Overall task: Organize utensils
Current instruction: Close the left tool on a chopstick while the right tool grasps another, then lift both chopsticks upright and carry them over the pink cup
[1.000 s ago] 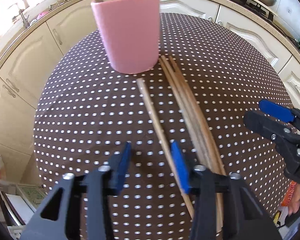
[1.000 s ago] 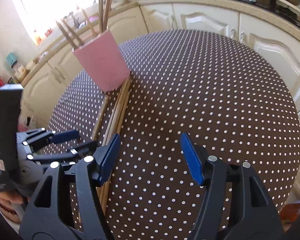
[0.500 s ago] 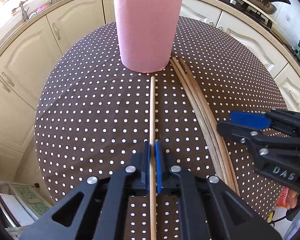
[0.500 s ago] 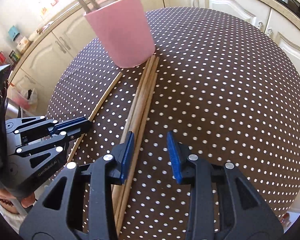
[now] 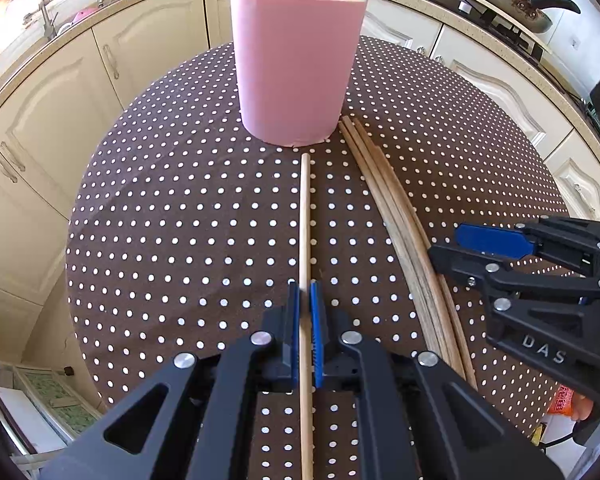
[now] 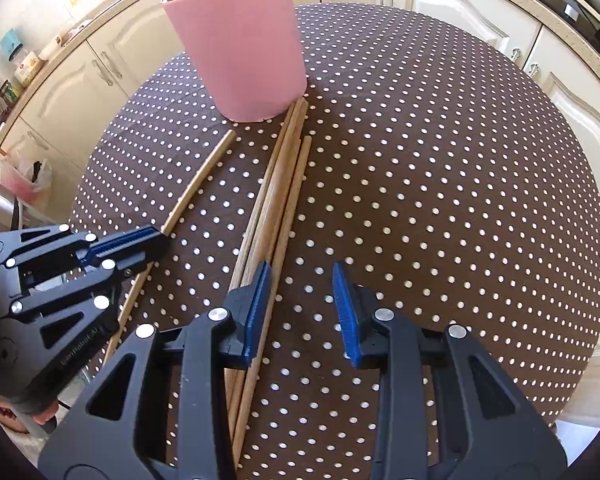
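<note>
Two fisheye cameras ride low and close over the dotted tabletop (image 5: 172, 216), each looking forward along its own fingers toward the pink cup (image 5: 296, 64) at the far side. The left hand-held gripper (image 5: 305, 334) sees the right hand-held gripper (image 6: 300, 308) at its right edge; the right view catches the left one at its left. Both share the cup, the loose wooden sticks (image 6: 276, 204) and the cream cabinets (image 5: 52, 92) beyond.

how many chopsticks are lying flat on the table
5, I think: one chopstick pinched in the left gripper, four in a bundle beside the pink cup; overlap may hide more.
</note>
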The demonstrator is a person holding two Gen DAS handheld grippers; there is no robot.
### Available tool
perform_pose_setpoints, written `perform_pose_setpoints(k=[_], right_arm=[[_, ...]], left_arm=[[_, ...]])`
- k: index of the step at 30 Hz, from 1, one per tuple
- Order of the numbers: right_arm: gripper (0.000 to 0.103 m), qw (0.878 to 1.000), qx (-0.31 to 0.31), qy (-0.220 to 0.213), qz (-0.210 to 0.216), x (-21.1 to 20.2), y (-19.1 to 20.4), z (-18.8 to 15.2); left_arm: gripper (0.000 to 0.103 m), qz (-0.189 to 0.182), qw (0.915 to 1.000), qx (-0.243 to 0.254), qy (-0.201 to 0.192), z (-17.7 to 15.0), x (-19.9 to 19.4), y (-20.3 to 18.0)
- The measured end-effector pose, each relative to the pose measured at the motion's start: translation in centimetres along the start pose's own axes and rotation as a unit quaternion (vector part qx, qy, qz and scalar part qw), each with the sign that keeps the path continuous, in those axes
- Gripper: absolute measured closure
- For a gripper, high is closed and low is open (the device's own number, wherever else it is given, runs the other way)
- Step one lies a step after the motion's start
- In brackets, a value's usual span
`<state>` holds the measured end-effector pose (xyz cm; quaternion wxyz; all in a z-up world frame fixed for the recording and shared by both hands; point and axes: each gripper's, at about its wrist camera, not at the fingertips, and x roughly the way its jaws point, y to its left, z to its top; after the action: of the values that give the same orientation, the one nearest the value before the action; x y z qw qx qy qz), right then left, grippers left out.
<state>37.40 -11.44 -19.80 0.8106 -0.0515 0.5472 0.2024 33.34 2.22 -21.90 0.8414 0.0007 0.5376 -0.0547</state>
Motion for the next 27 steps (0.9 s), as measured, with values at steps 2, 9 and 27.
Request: perform_pose_setpoints(k=[2,9,27], right_arm=[[0.077,1.000,-0.005,0.004,-0.004,0.6,0.5,0.2],[0.092,0.998,-0.038,0.046,-0.036,1.8,2.3,2.3],[0.097,1.000,-0.026,0.000,-0.011,0.0,1.1,0.5]], left_arm=[[0.097,-0.001,1.0000,0.000,0.000,-0.1,0.0,0.1],[0.097,-0.002,1.0000,0.000,0.002,0.0,0.0,0.0],[0.098,-0.018,0.9992,0.016,-0.033,-1.1,-1.9,-1.2]])
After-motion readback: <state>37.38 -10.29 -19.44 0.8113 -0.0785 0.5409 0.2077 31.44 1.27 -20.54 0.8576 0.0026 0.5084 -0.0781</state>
